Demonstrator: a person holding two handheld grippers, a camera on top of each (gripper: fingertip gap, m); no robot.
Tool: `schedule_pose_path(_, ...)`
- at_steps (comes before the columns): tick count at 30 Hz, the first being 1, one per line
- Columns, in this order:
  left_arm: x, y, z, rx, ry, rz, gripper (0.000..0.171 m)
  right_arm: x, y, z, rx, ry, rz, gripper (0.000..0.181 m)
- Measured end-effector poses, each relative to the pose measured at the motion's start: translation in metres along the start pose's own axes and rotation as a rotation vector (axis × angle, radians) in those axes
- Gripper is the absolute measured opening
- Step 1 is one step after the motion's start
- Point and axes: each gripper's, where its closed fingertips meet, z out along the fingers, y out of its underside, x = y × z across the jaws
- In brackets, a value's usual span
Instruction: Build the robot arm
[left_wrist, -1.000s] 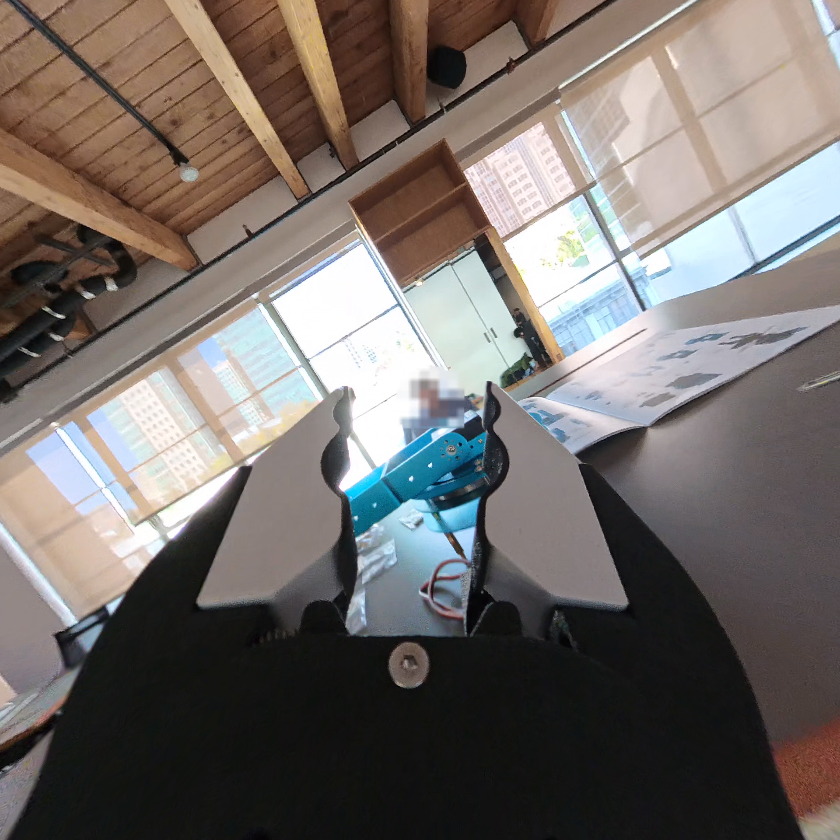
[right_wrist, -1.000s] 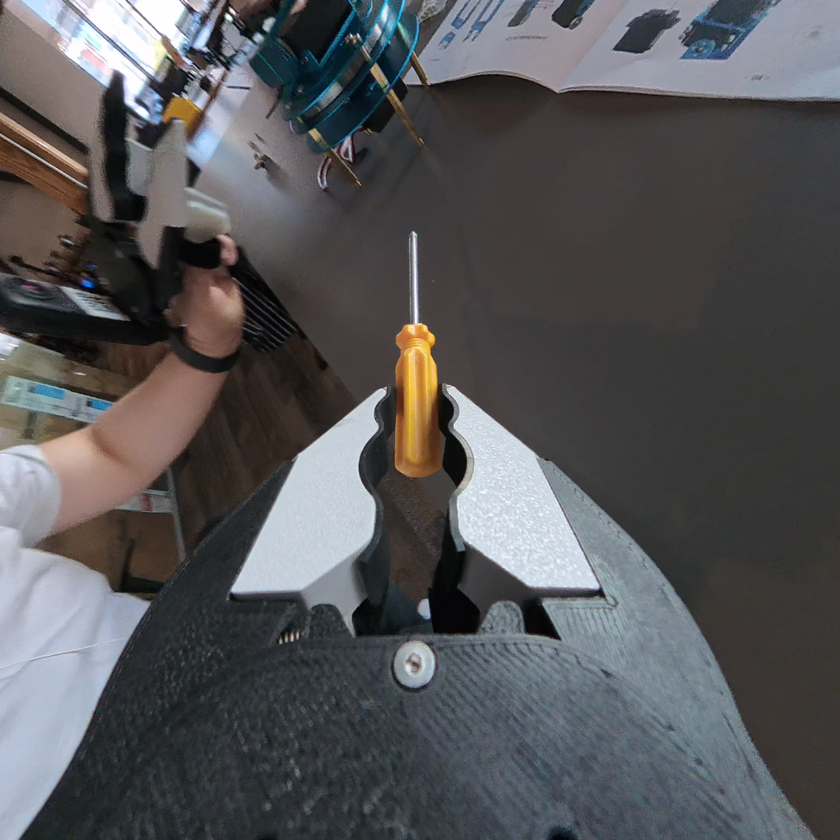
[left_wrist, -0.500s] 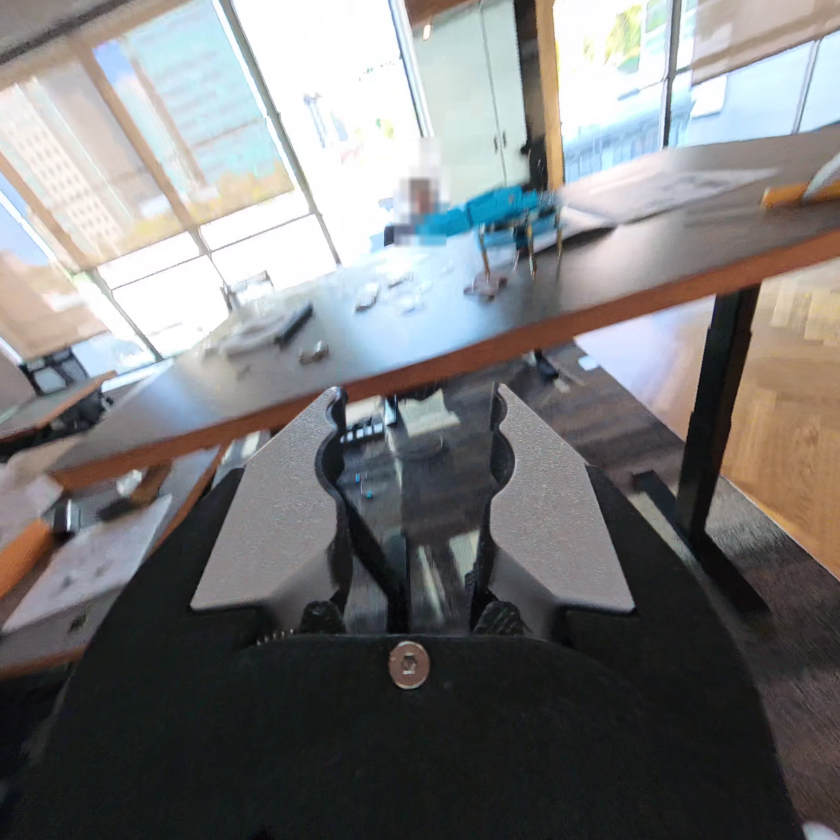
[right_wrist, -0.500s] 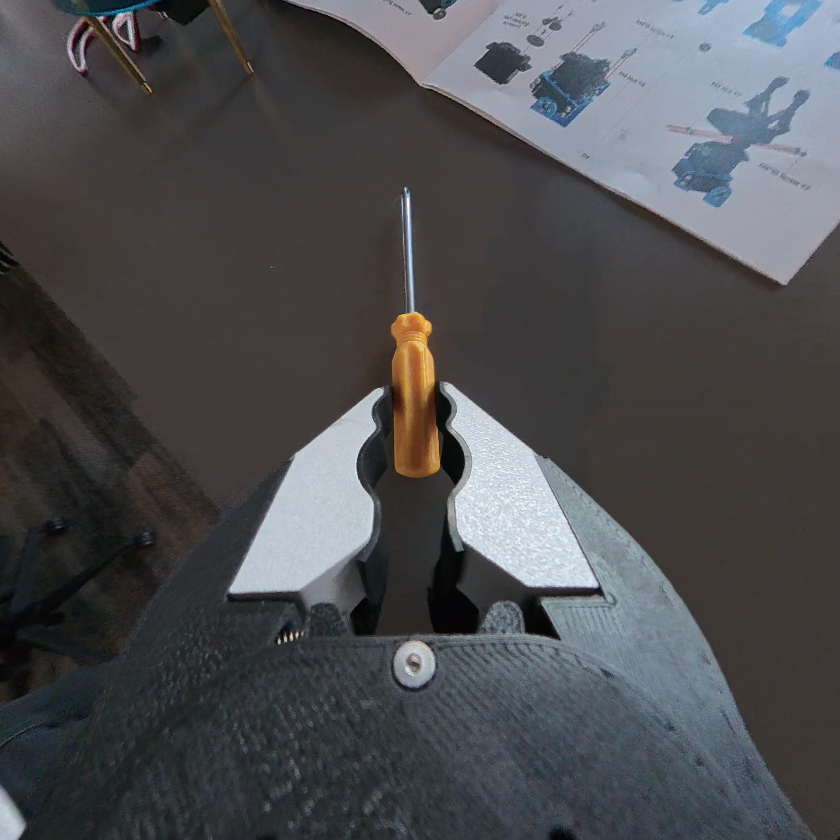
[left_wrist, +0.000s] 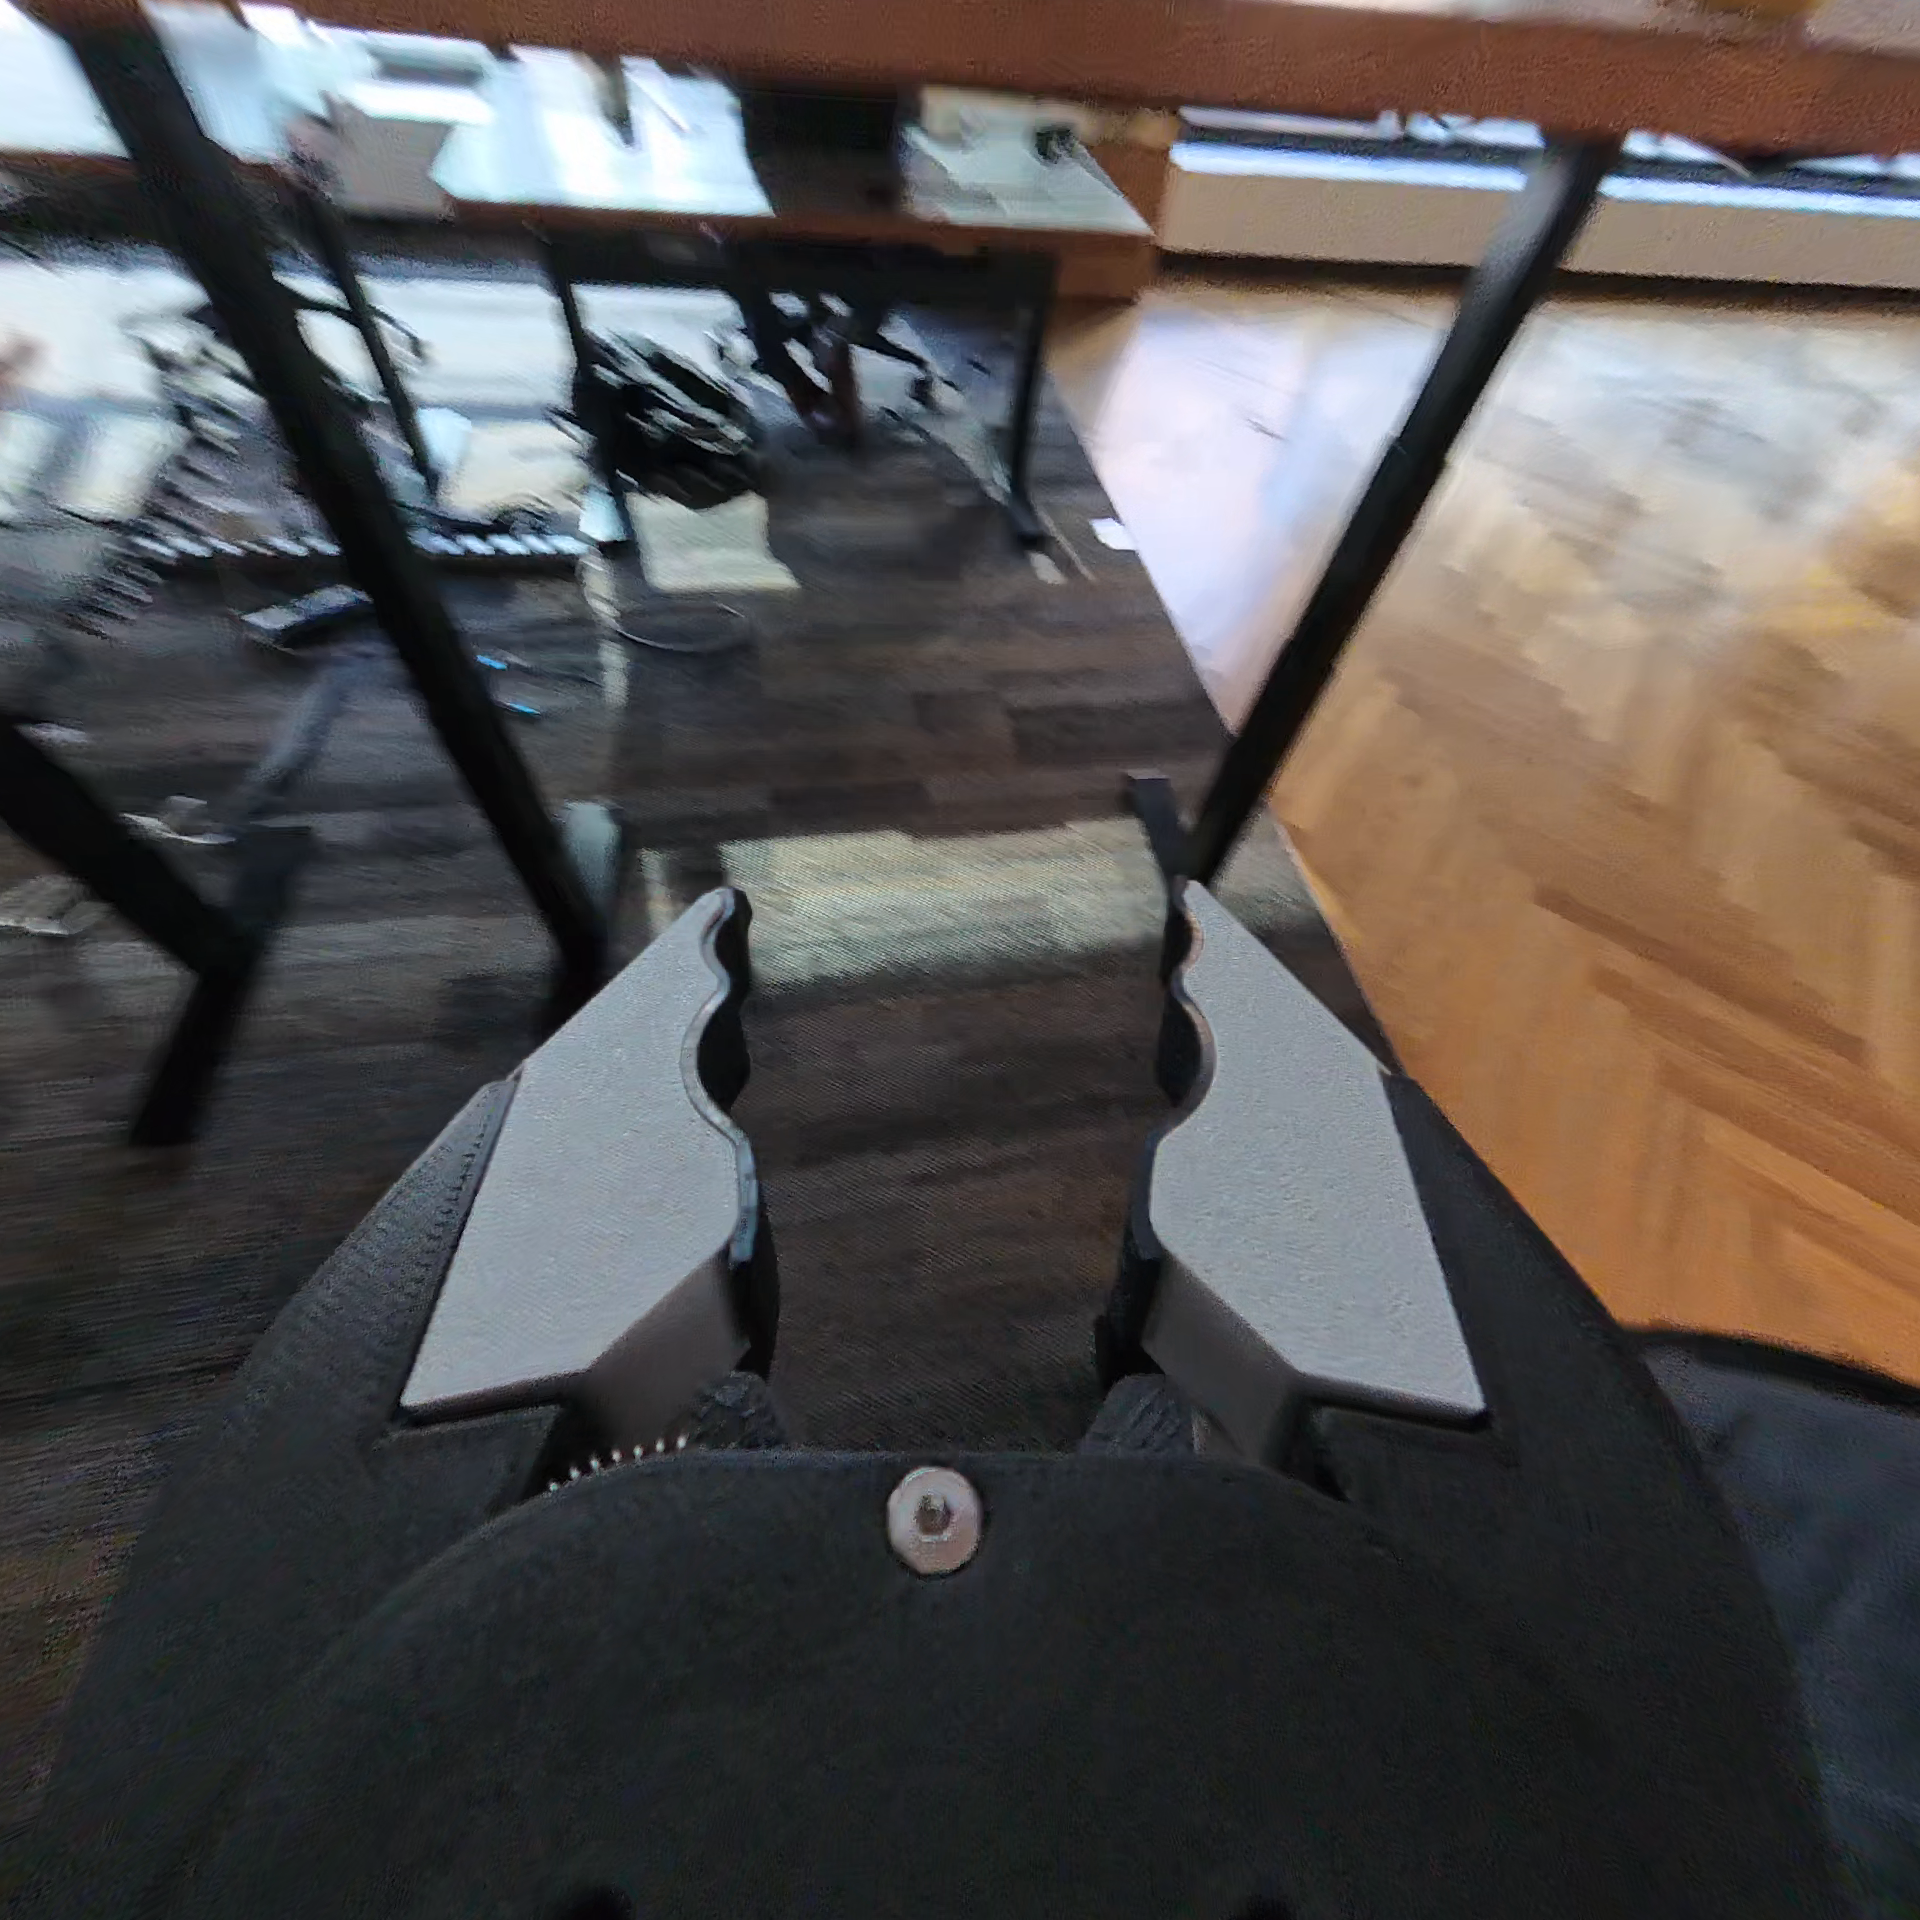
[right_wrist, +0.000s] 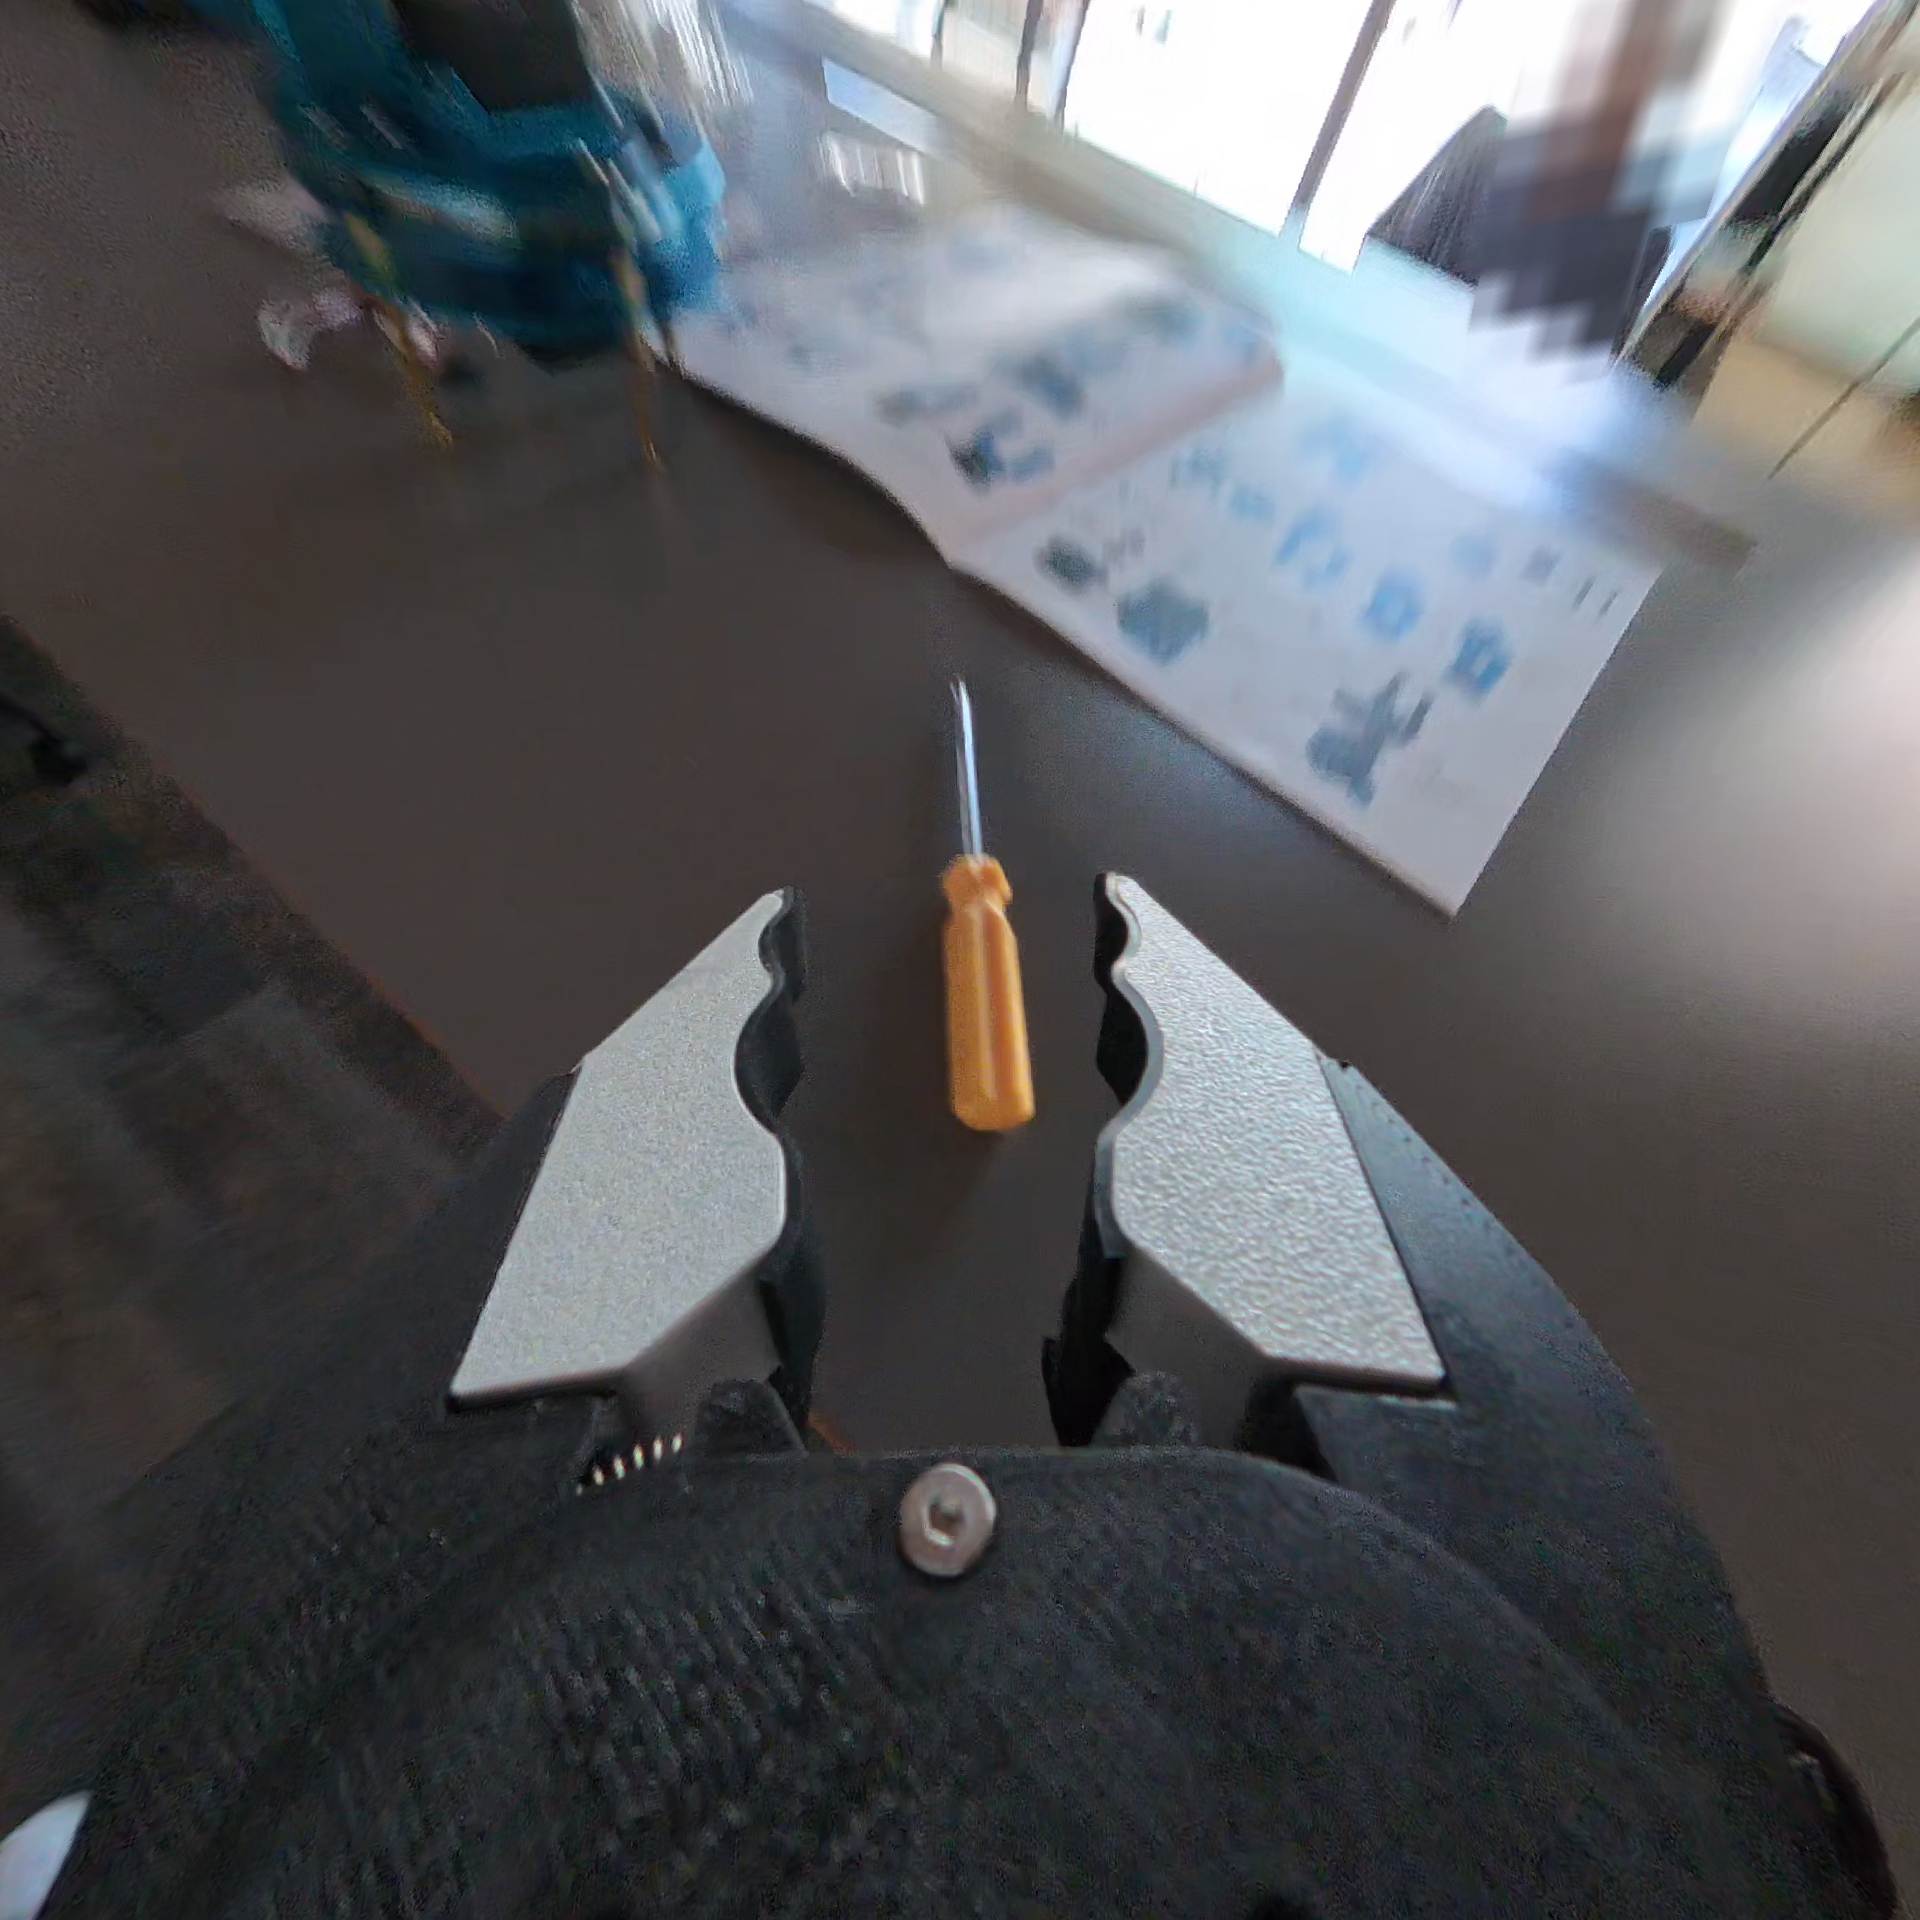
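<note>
My right gripper (right_wrist: 948, 914) is open over the dark table (right_wrist: 520, 665). A small screwdriver (right_wrist: 985, 997) with an orange handle and a thin metal shaft lies on the table between its fingers, with a clear gap to each pad. My left gripper (left_wrist: 954, 914) is open wide and holds nothing. It is below the table's level and points at the dark floor (left_wrist: 914, 727) under the table. A black table leg (left_wrist: 1351, 551) stands just beyond its right fingertip.
An open instruction booklet (right_wrist: 1247, 540) lies on the table beyond the screwdriver. A blue mechanical assembly on brass posts (right_wrist: 499, 208) stands at the far left. Below the table are more black legs (left_wrist: 343, 499), cables and a wooden floor (left_wrist: 1610, 675) to the right. The left gripper's tips are roughly 60 cm from the right gripper's.
My right gripper opened and let go of the screwdriver, which now lies on the table. My left gripper dropped from above the table to below its edge and opened wider.
</note>
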Motion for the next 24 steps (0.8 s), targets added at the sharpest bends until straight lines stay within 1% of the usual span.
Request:
schedule_pose_path(1, 0.011, 0.025, 0.016, -0.041, 0.073, -0.016, 0.072, -0.014, -0.016, -0.017, 0.092, 0.019, -0.053, 0.056)
schedule_pose_path(2, 0.021, 0.054, 0.034, -0.089, 0.148, -0.032, 0.061, -0.034, -0.027, -0.035, 0.17, 0.029, -0.095, 0.055)
schedule_pose_path(3, 0.029, 0.088, 0.055, -0.134, 0.196, -0.051, 0.055, -0.06, -0.03, -0.05, 0.229, 0.018, -0.123, 0.052)
schedule_pose_path(4, 0.035, 0.124, 0.079, -0.17, 0.227, -0.072, 0.051, -0.09, -0.024, -0.062, 0.269, -0.018, -0.141, 0.05)
schedule_pose_path(5, 0.041, 0.163, 0.107, -0.196, 0.259, -0.086, 0.04, -0.123, -0.01, -0.069, 0.291, -0.067, -0.151, 0.047)
schedule_pose_path(6, 0.046, 0.204, 0.136, -0.222, 0.273, -0.092, 0.031, -0.154, 0.012, -0.072, 0.304, -0.118, -0.153, 0.042)
schedule_pose_path(7, 0.05, 0.247, 0.169, -0.242, 0.275, -0.096, 0.025, -0.184, 0.039, -0.071, 0.317, -0.164, -0.152, 0.041)
schedule_pose_path(8, 0.055, 0.292, 0.204, -0.259, 0.272, -0.1, 0.023, -0.209, 0.071, -0.066, 0.32, -0.196, -0.156, 0.038)
schedule_pose_path(9, 0.059, 0.336, 0.24, -0.273, 0.265, -0.1, 0.023, -0.228, 0.108, -0.056, 0.318, -0.212, -0.158, 0.032)
schedule_pose_path(10, 0.063, 0.379, 0.279, -0.273, 0.255, -0.098, 0.025, -0.242, 0.147, -0.042, 0.317, -0.215, -0.155, 0.031)
schedule_pose_path(11, 0.068, 0.42, 0.317, -0.267, 0.251, -0.093, 0.023, -0.251, 0.188, -0.025, 0.321, -0.207, -0.138, 0.03)
schedule_pose_path(13, 0.077, 0.503, 0.395, -0.264, 0.246, -0.057, 0.022, -0.257, 0.271, 0.012, 0.349, -0.188, -0.07, 0.027)
schedule_pose_path(15, 0.085, 0.581, 0.467, -0.269, 0.226, 0.046, 0.018, -0.255, 0.357, 0.052, 0.369, -0.16, -0.02, 0.024)
schedule_pose_path(16, 0.087, 0.615, 0.5, -0.279, 0.205, 0.101, 0.018, -0.253, 0.4, 0.071, 0.337, -0.163, 0.004, 0.024)
schedule_pose_path(18, 0.092, 0.67, 0.554, -0.296, 0.172, 0.149, 0.015, -0.247, 0.475, 0.098, 0.267, -0.182, 0.061, 0.024)
schedule_pose_path(20, 0.097, 0.707, 0.595, -0.297, 0.154, 0.15, 0.012, -0.237, 0.537, 0.11, 0.22, -0.207, 0.122, 0.024)
schedule_pose_path(22, 0.099, 0.731, 0.624, -0.285, 0.125, 0.133, 0.012, -0.224, 0.587, 0.116, 0.164, -0.215, 0.172, 0.023)
schedule_pose_path(24, 0.095, 0.749, 0.643, -0.284, 0.075, 0.116, 0.014, -0.213, 0.625, 0.119, 0.062, -0.253, 0.185, 0.023)
